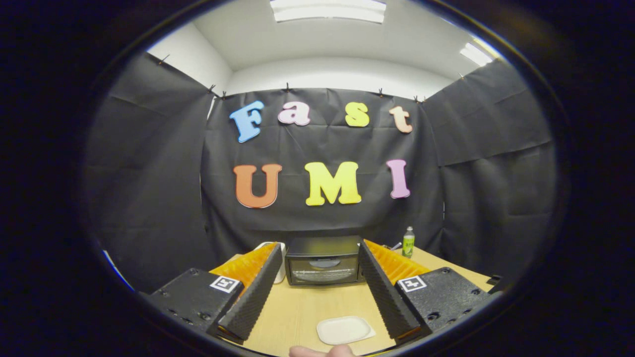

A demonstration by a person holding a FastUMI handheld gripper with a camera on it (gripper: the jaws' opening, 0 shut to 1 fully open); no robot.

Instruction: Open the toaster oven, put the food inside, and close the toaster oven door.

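The gripper (320, 277) hung wide open above the table (297, 310), a white tray (345, 329) between its fingers, the closed toaster oven (323, 260) beyond; the tray looked empty.

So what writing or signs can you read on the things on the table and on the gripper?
Nothing legible.
Toaster oven: small mark on the door's top strip, too blurred.
Green bottle: label too small.
Gripper, open: square black-and-white marker on each side, no words.
White tray: blank.

A recording booth: black cloth walls (149, 173) around a wooden table (297, 312).
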